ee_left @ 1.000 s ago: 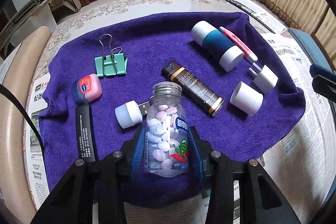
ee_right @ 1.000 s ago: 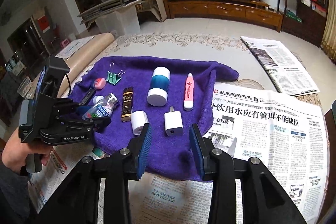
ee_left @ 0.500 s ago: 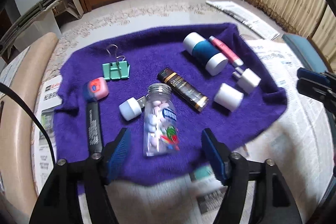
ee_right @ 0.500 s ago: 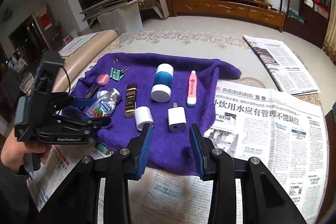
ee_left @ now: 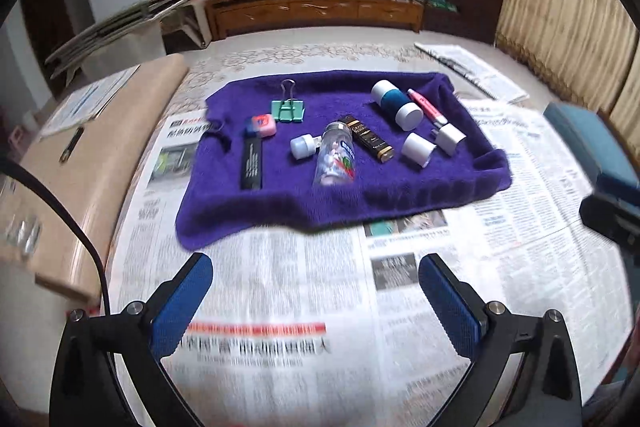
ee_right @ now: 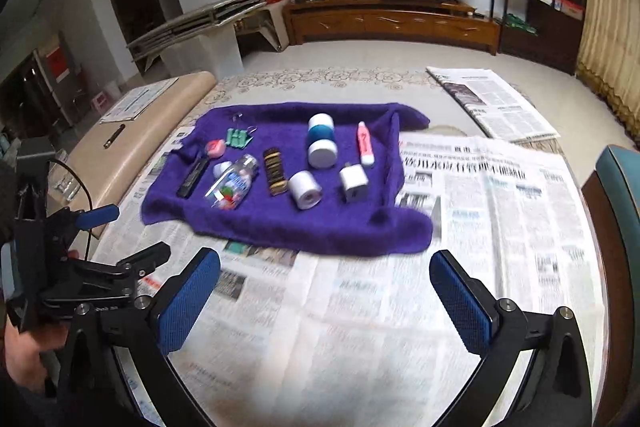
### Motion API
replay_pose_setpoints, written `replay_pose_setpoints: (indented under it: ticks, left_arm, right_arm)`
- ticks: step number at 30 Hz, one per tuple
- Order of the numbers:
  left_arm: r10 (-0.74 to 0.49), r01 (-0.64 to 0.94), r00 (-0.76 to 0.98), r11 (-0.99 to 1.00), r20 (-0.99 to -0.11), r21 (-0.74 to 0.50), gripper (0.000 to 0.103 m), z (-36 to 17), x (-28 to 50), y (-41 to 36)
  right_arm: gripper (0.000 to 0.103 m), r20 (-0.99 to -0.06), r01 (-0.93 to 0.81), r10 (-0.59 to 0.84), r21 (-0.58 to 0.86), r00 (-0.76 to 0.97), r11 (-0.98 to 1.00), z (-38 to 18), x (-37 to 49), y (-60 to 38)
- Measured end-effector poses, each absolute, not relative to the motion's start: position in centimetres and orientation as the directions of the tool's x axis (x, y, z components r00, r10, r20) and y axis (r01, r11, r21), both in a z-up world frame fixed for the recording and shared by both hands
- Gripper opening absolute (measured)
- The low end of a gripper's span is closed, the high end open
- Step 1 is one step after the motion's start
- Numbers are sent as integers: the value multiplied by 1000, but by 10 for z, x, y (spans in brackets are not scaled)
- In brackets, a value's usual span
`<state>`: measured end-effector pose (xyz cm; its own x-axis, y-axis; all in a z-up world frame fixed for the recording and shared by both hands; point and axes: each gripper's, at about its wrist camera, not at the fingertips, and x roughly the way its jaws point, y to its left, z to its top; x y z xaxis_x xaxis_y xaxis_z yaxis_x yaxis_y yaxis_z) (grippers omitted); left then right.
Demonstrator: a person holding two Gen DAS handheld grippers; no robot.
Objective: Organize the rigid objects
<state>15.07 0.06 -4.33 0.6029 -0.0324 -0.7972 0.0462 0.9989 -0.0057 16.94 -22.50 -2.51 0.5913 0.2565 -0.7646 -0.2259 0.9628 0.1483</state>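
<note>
A rumpled purple terry towel (ee_left: pixel 280 203) lies on spread newspaper sheets (ee_left: pixel 288 291), and every small item sits on it. The clear plastic candy bottle with a silver screw cap (ee_left: pixel 335 155) lies on its side near the towel's middle, apart from both grippers. Just left of the bottle is a small pale-blue capped USB plug (ee_left: pixel 301 145); further left a flat black rectangular bar with white print (ee_left: pixel 252 165), with a pink and blue lip-balm tin (ee_left: pixel 261 125) at its far end. Behind the tin stands a mint-green binder clip with wire handles (ee_left: pixel 288 109). Right of the bottle lies a dark brown and gold box (ee_left: pixel 370 141), then a short white cylinder (ee_left: pixel 417 149) and a white wall charger cube (ee_left: pixel 450 139). Toward the towel's far right edge lie a white and teal cylindrical container (ee_left: pixel 396 105) and a pink marker pen (ee_left: pixel 426 107). The left gripper (ee_left: pixel 316 301) hangs over the newspaper on the near side of the towel, its blue-padded jaws having just spread wide, nothing between them. The right gripper (ee_right: pixel 324 301) does likewise, jaws just opened and empty
</note>
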Motion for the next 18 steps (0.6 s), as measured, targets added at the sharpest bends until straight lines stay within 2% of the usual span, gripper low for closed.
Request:
replay_pose_setpoints:
  ticks: [13,18]
  left_arm:
    - [65,9,679,995,-732,97,103,2,72,1]
    - [72,-15,697,996,-713,85,103,14,52,5]
  right_arm:
    - [103,-779,-139,208,156,592,978,-13,93,-206]
    - [103,-771,-135,199,147,605,980,0,77,-201]
